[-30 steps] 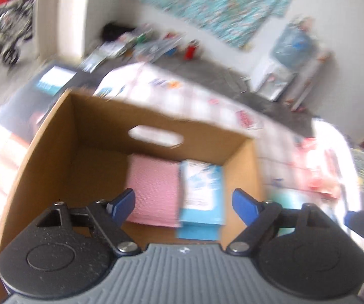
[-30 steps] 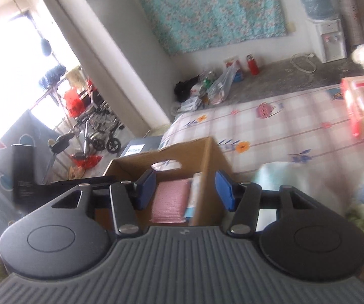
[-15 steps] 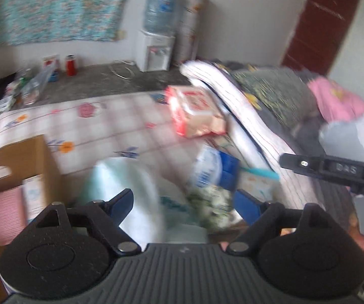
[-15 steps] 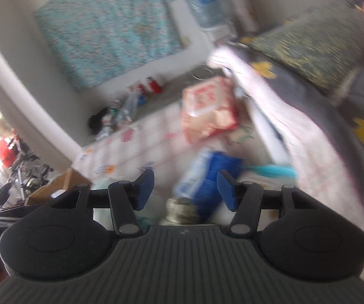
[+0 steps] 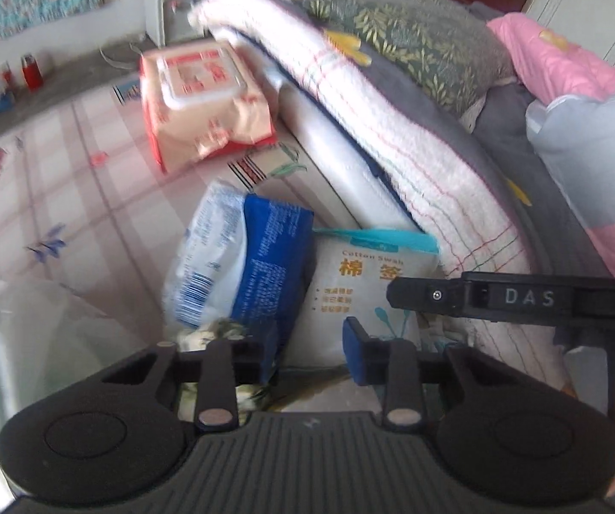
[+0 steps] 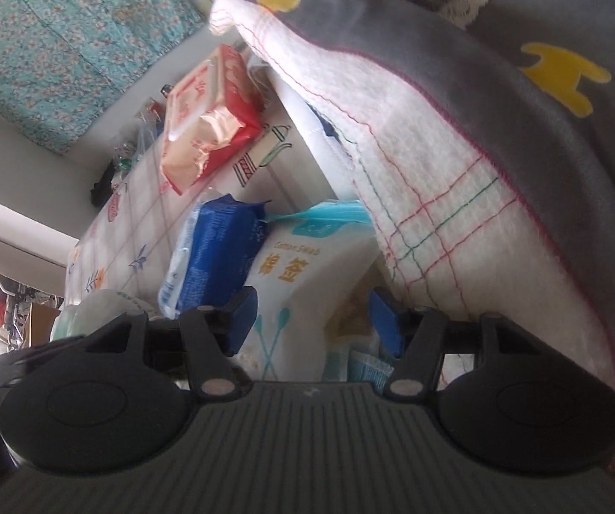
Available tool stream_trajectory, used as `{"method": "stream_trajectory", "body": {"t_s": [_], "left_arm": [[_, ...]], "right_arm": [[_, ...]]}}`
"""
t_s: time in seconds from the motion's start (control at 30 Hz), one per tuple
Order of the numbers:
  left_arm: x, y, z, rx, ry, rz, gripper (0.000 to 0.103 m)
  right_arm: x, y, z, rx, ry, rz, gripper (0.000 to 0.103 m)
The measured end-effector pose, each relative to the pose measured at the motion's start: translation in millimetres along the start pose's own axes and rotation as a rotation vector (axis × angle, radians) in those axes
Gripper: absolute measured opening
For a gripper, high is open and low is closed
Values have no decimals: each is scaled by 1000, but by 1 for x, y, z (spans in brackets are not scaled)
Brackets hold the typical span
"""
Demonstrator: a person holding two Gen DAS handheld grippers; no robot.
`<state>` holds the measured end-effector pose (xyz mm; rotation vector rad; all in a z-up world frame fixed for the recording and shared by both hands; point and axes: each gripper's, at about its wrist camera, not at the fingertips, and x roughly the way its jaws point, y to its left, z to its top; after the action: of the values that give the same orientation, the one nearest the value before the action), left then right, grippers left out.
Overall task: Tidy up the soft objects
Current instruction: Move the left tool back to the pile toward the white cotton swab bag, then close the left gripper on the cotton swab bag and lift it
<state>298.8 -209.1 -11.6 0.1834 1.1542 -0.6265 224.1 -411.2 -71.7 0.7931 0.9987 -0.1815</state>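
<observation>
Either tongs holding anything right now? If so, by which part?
Nothing gripped yet: left tongs are closing by the blue pack's lower corner; right tongs are opening around the cotton swab bag's lower end, pads not pressing.

My left wrist view looks steeply down over its own fingers at the mat [image 5: 63, 180], close above the swab bag [image 5: 363, 295] and blue pack [image 5: 273, 257], with the right gripper's arm crossing at the right edge. My right wrist view sits lower and nearer, tilted, facing the same swab bag [image 6: 303, 282] and blue pack [image 6: 217, 252]. Both share the red wipes pack [image 5: 204, 98] [image 6: 204, 120] and the blanket [image 5: 393, 128] [image 6: 436, 180].
</observation>
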Motion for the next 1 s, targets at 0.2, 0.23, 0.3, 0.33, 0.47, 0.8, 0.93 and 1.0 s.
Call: {"method": "stream_trajectory", "body": {"t_s": [0.2, 0.23, 0.3, 0.33, 0.47, 0.8, 0.93, 1.0], "left_arm": [[30, 9, 13, -34, 53, -46, 30], [32, 11, 15, -41, 57, -55, 31], [36, 11, 20, -42, 67, -66, 35], [39, 10, 22, -36, 74, -73, 37], [47, 9, 29, -20, 104, -85, 41], [54, 24, 33, -115, 161, -205, 50], [58, 26, 31, -146, 170, -236, 52], [61, 25, 30, -182, 167, -239, 54]], "right_arm": [[26, 2, 13, 13, 33, 15, 60], [30, 2, 15, 15, 39, 19, 60], [35, 5, 18, 10, 46, 22, 61], [38, 5, 19, 9, 50, 20, 61], [43, 3, 19, 6, 55, 6, 61], [48, -6, 23, 61, 72, 39, 48], [46, -13, 22, 66, 65, 49, 44], [44, -17, 22, 81, 62, 55, 41]]}}
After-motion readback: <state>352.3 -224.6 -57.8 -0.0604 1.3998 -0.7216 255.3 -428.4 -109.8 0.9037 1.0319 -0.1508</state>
